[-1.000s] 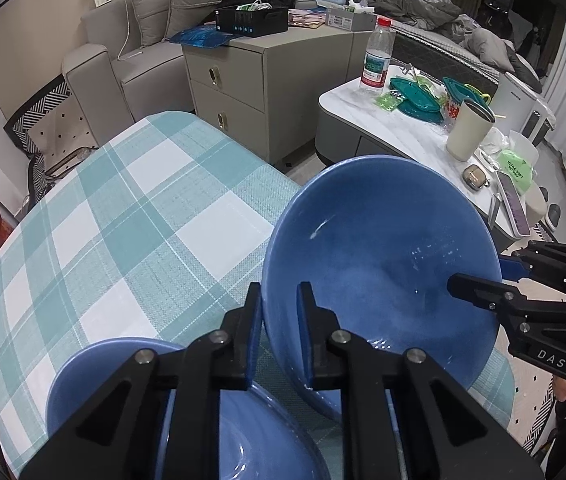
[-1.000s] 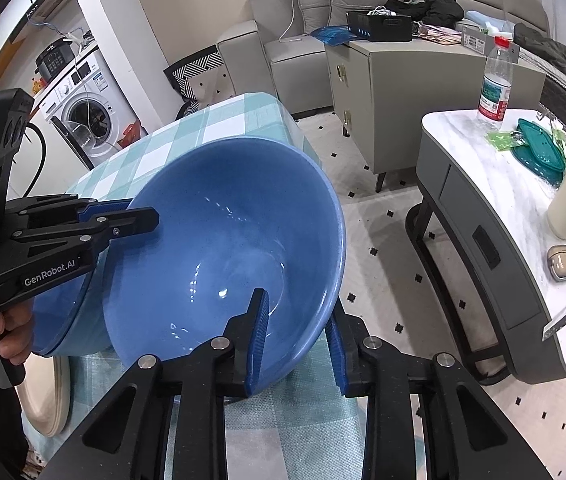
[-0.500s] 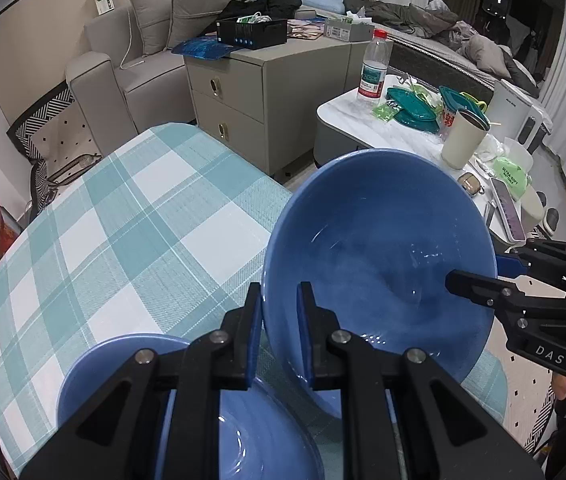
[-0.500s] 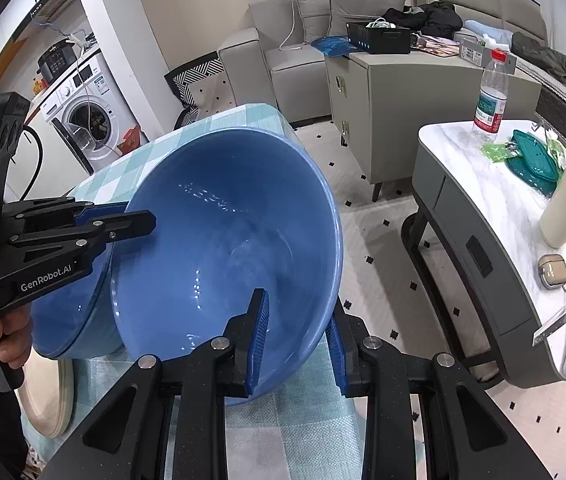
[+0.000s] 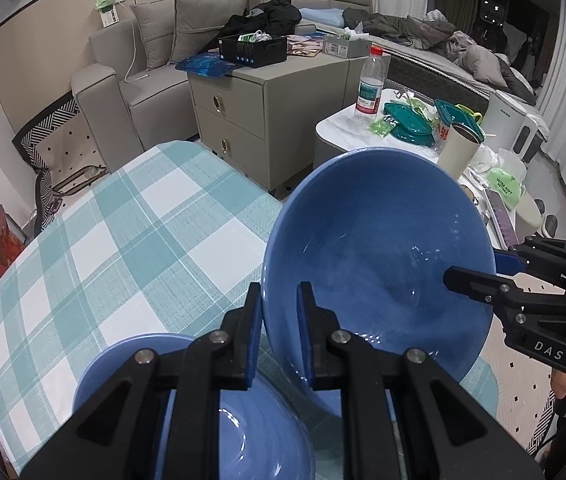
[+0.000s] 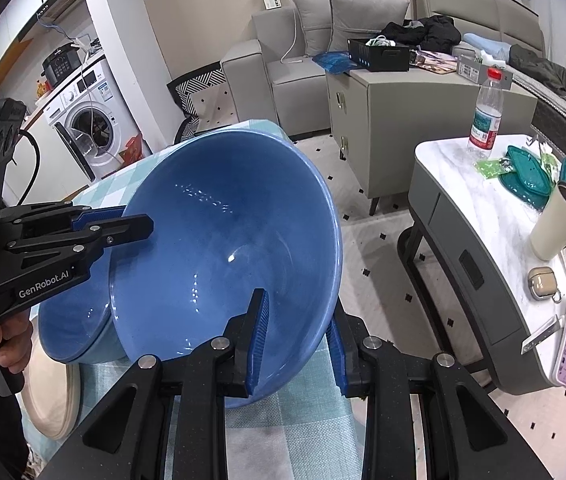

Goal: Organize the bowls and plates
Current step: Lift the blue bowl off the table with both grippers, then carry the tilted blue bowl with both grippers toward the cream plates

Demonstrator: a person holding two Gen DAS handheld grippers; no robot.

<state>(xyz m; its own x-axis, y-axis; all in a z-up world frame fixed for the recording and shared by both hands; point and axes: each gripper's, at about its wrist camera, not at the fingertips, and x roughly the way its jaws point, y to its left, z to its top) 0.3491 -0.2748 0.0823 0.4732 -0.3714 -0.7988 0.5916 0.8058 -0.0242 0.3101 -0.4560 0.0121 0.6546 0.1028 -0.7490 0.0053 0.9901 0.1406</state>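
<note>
Blue-padded left gripper [image 5: 279, 320] is clamped on the near rim of a tilted, glossy blue ceramic bowl [image 5: 379, 256] above the checked tablecloth [image 5: 123, 248]; right gripper [image 6: 297, 344] pinches the opposite rim.

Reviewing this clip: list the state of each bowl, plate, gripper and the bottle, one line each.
Large blue bowl: tilted, gripped at opposite rims.
Second blue bowl: upright on checked tablecloth.
Left gripper: shut on the rim.
Right gripper: shut on the rim.
Cream plate: lying beside the bowls.
Water bottle: upright, capped.
</note>
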